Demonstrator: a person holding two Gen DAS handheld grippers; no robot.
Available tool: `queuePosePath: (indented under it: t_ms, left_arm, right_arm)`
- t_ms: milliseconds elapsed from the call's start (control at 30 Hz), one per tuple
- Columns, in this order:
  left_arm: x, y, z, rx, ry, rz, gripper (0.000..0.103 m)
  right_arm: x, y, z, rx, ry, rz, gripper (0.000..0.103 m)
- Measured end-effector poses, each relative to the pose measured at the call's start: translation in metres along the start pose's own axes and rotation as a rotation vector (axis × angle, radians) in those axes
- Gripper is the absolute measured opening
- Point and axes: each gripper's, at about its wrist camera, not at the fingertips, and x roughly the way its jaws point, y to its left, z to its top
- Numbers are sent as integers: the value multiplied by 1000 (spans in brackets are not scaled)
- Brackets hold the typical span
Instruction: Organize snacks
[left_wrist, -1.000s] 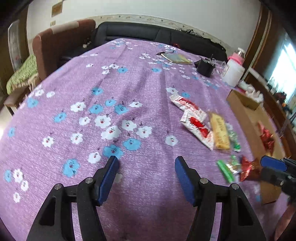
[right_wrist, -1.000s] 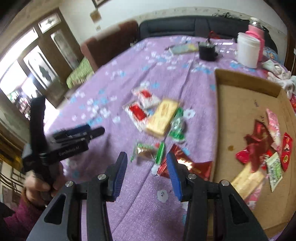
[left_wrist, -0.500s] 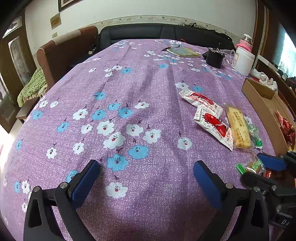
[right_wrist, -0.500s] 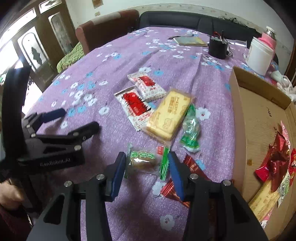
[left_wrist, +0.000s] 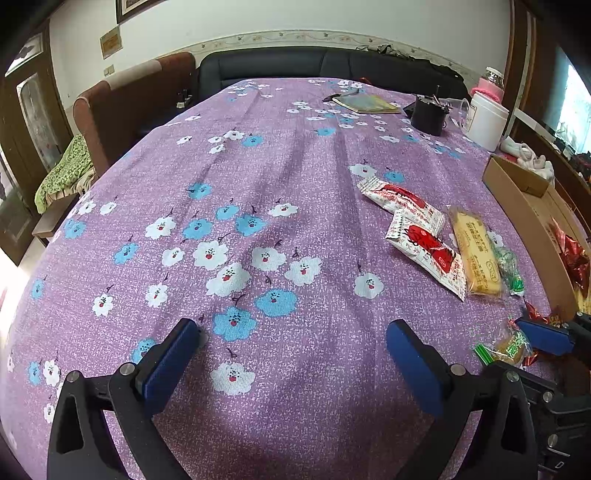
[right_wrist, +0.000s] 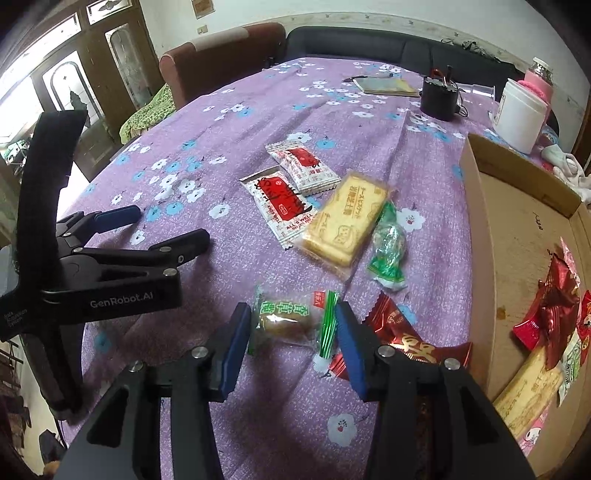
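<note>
A clear-wrapped small cake with a green label (right_wrist: 286, 321) lies on the purple flowered tablecloth (right_wrist: 236, 147). My right gripper (right_wrist: 292, 310) is open and straddles it, one blue pad at each end of the wrapper, neither visibly pressing. Beside it are a red foil packet (right_wrist: 402, 339), a green candy (right_wrist: 388, 247), a yellow biscuit pack (right_wrist: 343, 221) and two red-and-white packets (right_wrist: 280, 201). My left gripper (left_wrist: 291, 332) stands wide open over bare cloth with nothing between its fingers. It shows in the right wrist view as the left gripper (right_wrist: 171, 223). The cardboard box (right_wrist: 480, 221) at the right holds several snacks.
At the far end of the table stand a black pot (right_wrist: 439, 98), a white jar (right_wrist: 519, 114) and a notebook (right_wrist: 388, 85). A brown armchair (left_wrist: 125, 107) and a dark sofa (left_wrist: 295, 64) border the table. A person's hand holds the left gripper at the lower left.
My left gripper's jaws have spread from half open to wide open. My right gripper has come down and forward until the green-labelled cake sits between its fingers.
</note>
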Motion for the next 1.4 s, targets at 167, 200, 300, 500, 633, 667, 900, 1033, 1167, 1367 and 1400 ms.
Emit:
queuePosePath:
  t_ms: [167,200,300,500,633,667,900,1033,1167,1367,1400]
  left_arm:
    - [0,3,0,0,0,0,103]
    - [0,1,0,0,0,0,103]
    - [0,1,0,0,0,0,103]
    - [0,0,0,0,0,0,103]
    - [0,-1,0,1,0,0,103]
    - [0,1,0,1,0,0,103]
    - [0,1,0,1,0,0,103]
    - [0,0,0,1,0,0,103]
    - [0,2,0,1,0,0,103]
    - [0,2,0,1,0,0,103]
    - [0,1,0,1,0,0,103]
  right_arm:
    - [0,-1,1,9,-1,7,45]
    - [0,-1,0,9,-1,7,45]
    - [0,0,0,4,2,3,45]
    - [-2,10,-4,-22,23,52,42]
    - [-1,19,-6,-45,22,57,42]
    - [-2,20,-6,-47,21,56,42]
    - [-2,17,-8,-34,15,66,42]
    - [-4,18,-9,-47,23,77,41]
    - [-8,14,-9,-29,26,126,41]
    - [-17,6,-7,-5,0,144,41]
    - [-18,4,-7,1,-3,146,41]
